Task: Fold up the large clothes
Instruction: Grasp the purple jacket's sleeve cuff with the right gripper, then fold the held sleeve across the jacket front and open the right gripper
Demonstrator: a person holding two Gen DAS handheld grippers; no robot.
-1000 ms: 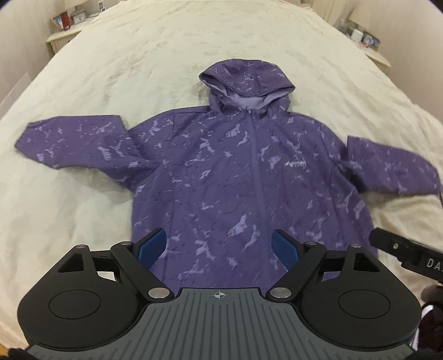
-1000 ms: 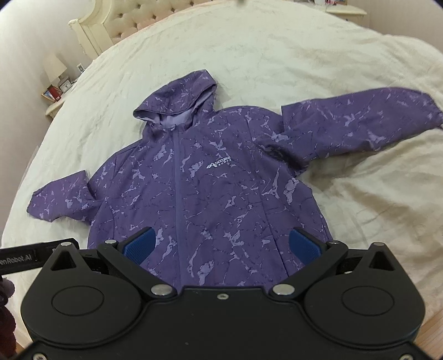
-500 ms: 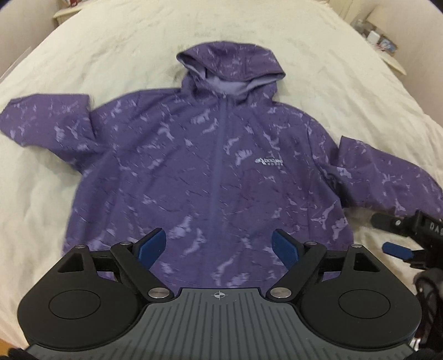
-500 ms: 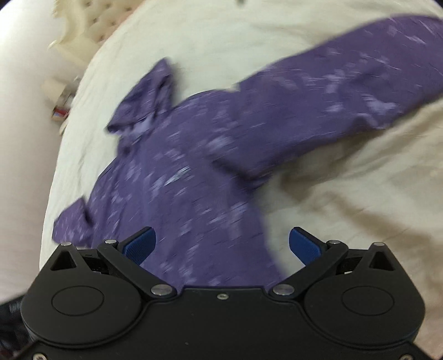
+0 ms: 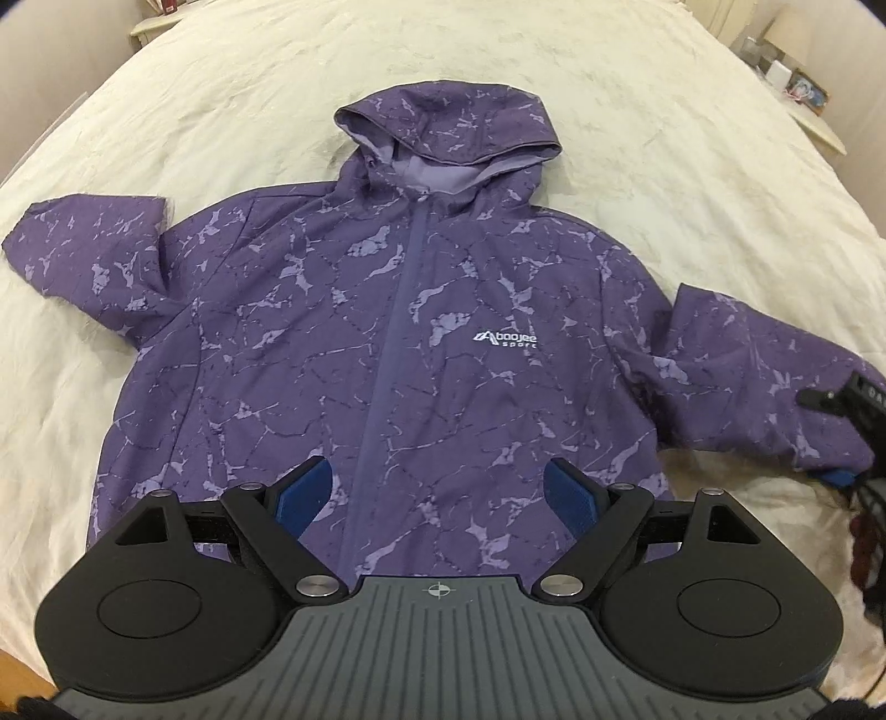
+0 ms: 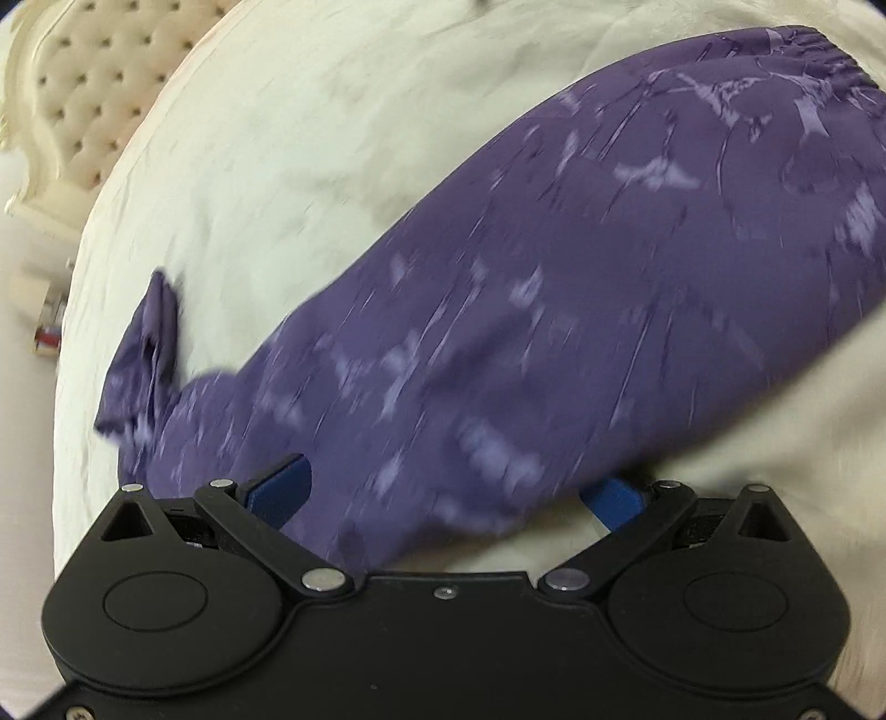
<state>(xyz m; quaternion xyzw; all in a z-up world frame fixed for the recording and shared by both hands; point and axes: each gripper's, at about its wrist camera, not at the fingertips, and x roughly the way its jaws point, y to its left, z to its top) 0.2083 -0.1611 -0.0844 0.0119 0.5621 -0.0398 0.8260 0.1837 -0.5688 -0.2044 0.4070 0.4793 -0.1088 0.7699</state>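
Observation:
A purple marbled hooded jacket (image 5: 421,343) lies face up and zipped on the cream bed (image 5: 637,111), hood away from me, both sleeves spread out. My left gripper (image 5: 440,493) is open and empty, held above the jacket's hem. My right gripper (image 6: 443,487) is open, low over the jacket's right sleeve (image 6: 581,310), with the sleeve's lower edge lying between its blue fingers (image 6: 279,484). The right gripper also shows at the right edge of the left wrist view (image 5: 847,437), at the sleeve's cuff end.
A tufted cream headboard (image 6: 83,99) stands at the bed's far end. Nightstands with small items sit at the far left (image 5: 160,16) and far right (image 5: 797,94) of the bed. The bedspread extends all round the jacket.
My right gripper has swung right and dropped down onto the right sleeve. My left gripper has moved closer in over the jacket's body.

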